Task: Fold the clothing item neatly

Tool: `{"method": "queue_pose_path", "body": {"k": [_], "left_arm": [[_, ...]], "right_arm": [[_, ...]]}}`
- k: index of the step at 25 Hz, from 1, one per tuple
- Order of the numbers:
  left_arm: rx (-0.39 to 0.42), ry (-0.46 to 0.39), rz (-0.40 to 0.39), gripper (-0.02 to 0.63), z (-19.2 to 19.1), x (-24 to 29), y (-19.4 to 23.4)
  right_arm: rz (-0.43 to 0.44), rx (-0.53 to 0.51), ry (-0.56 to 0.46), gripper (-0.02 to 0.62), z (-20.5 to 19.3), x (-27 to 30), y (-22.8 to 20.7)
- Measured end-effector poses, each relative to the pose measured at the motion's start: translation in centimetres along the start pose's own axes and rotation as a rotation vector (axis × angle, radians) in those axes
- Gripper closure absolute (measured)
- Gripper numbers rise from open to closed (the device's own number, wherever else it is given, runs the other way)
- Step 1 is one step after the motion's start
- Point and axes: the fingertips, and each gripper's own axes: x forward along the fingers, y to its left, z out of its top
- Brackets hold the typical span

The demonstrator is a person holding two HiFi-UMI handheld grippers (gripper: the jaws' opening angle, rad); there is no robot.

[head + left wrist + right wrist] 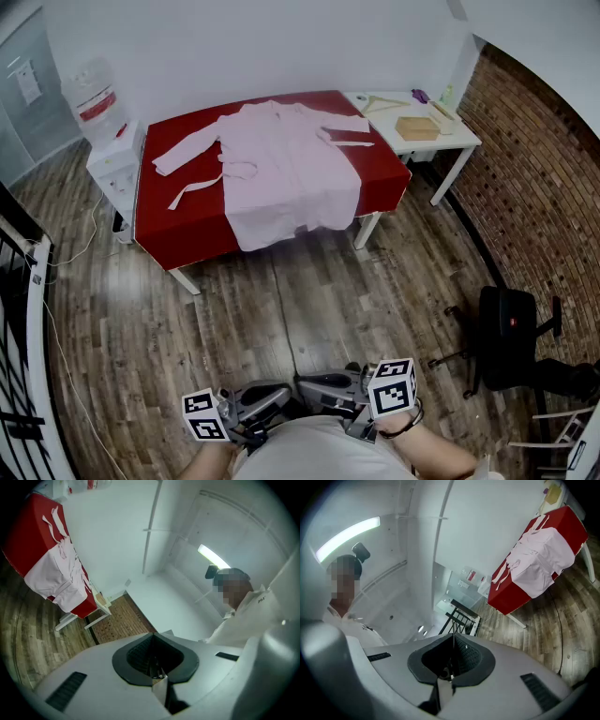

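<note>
Head view: shows the pink robe (286, 169) spread flat on the red table (187, 234) at the far side of the wooden floor (281, 300), hem hanging over the near edge, with the left gripper (258, 401) and the right gripper (333, 386) low at the near edge, close to the person's body and well apart from the robe. Left gripper view: shows jaws pressed fully together, holding nothing, the robe far off at upper left. Right gripper view: shows jaws also closed and empty, the robe on the red table far at upper right.
</note>
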Motion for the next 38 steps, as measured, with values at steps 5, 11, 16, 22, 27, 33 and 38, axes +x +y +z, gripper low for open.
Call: {"method": "queue_pose_path", "body": {"k": [5, 11, 16, 22, 27, 33, 38], "left_arm": [[-0.001, 0.006, 0.0, 0.601, 0.1, 0.5, 0.6], [0.013, -0.016, 0.036, 0.6, 1.5, 0.8, 1.7], [0.056, -0.056, 0.109, 0.601, 3.2, 0.4, 2.8], [0.091, -0.093, 0.17, 0.6, 5.9, 2.3, 5.7], [0.153, -0.123, 0.255, 0.6, 9.3, 4.8, 9.4], [0.212, -0.175, 0.37, 0.6, 15.0, 8.9, 13.8], [0.251, -0.177, 0.444, 0.6, 18.1, 12.4, 16.7]], "right_arm": [[0.004, 0.015, -0.02, 0.581, 0.6, -0.4, -0.5], [0.024, -0.003, -0.041, 0.581, 3.2, -0.6, -1.5], [-0.02, -0.088, -0.053, 0.581, 6.9, -2.1, -3.2], [-0.093, -0.129, -0.113, 0.581, 12.9, -4.5, -7.3], [-0.171, -0.196, -0.114, 0.581, 17.7, -6.9, -11.5], [-0.216, -0.183, -0.121, 0.581, 24.2, -10.3, -16.1], [-0.242, -0.201, -0.132, 0.581, 28.8, -12.9, -19.0]]}}
